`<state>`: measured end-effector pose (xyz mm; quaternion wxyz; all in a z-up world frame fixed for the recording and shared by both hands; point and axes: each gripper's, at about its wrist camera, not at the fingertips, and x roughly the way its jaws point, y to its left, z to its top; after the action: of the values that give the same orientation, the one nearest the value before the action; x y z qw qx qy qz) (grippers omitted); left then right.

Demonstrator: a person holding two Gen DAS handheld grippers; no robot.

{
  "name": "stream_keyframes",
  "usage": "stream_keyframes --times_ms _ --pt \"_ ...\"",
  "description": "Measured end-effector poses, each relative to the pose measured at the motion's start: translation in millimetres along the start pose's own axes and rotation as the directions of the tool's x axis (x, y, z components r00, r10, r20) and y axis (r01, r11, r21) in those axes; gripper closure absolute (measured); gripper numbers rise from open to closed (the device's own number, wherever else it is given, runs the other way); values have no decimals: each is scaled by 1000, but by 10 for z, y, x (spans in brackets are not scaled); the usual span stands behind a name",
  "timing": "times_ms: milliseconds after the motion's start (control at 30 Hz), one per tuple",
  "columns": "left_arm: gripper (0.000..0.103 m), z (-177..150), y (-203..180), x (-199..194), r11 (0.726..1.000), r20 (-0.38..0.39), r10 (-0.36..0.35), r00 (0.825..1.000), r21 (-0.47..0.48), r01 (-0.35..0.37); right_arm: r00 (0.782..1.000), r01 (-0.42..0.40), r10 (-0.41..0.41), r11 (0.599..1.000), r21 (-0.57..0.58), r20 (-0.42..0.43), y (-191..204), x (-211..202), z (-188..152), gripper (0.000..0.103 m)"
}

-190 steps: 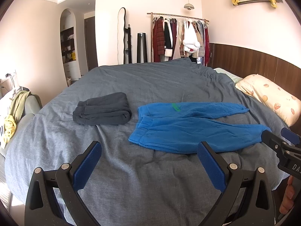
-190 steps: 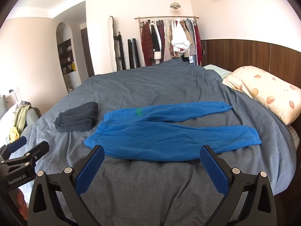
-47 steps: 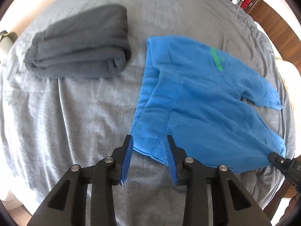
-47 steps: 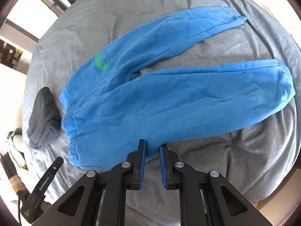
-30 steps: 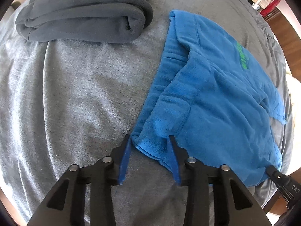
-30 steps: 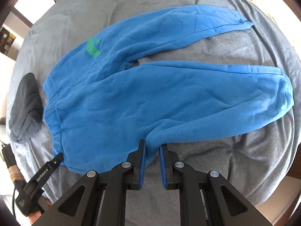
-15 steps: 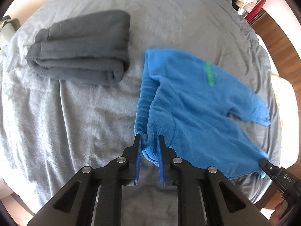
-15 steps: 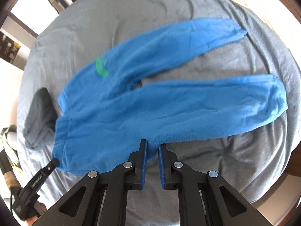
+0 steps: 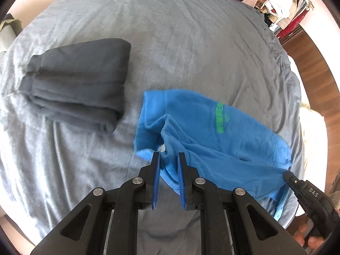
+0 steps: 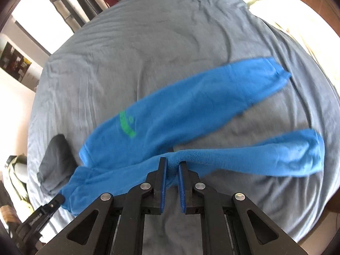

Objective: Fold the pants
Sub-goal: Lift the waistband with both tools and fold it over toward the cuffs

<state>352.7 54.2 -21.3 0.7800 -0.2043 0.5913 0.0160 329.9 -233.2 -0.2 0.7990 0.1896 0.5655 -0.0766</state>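
We clench our left gripper (image 9: 167, 159) on the waistband corner of the blue pants (image 9: 212, 140), lifted off the grey bedspread (image 9: 170, 31) at its 6 o'clock edge. Our right gripper (image 10: 172, 170) pinches the near leg's edge, raised into a ridge, while the far leg stretches toward 2 o'clock. A folded dark garment (image 9: 78, 80) lies at 10 o'clock of the pants in the left wrist view, just beside the waistband but apart.
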Motion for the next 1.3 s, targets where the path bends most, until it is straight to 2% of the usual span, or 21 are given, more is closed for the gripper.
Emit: stream_keyframes --times_ms 200,433,533,567,600,667,700,833,900,967,1033,1200,1300 --pt "87 318 -88 265 1000 2 -20 1000 6 20 1000 6 -6 1000 -12 18 74 361 319 92" --pt "86 564 -156 513 995 31 -59 998 77 57 1000 9 -9 1000 9 18 90 765 588 92" --pt "81 662 -167 625 991 27 -77 997 116 74 1000 14 -14 1000 21 8 108 943 696 92" --pt "72 689 -172 637 988 30 -72 997 138 67 1000 18 -18 1000 17 11 122 994 720 92" --pt "62 716 -184 621 981 48 -64 997 184 54 1000 26 -26 1000 10 10 139 1060 748 92" --pt "50 720 -212 552 966 92 -51 995 257 26 999 34 -34 999 9 6 157 1156 782 92" --pt "45 712 -240 510 945 112 -56 992 327 17 999 44 -44 999 5 2 168 1207 794 92" --pt "44 708 -264 627 864 103 -34 994 503 -23 997 72 -72 997 1 15 192 1326 805 92" --pt "47 754 -235 797 842 75 -25 997 540 -19 996 84 -85 996 8 18 191 1384 822 92" --pt "53 804 -206 937 842 37 -34 999 539 9 994 103 -103 995 12 22 195 1432 835 92" --pt "54 889 -189 1085 848 6 -55 998 527 44 989 141 -141 990 7 33 208 1470 843 92" --pt "54 1093 -185 1340 879 -14 -112 994 465 106 984 179 -179 984 3 26 176 1572 842 92" --pt "54 1170 -228 1469 886 -15 -134 991 447 127 982 186 -186 982 -12 27 176 1612 833 92"
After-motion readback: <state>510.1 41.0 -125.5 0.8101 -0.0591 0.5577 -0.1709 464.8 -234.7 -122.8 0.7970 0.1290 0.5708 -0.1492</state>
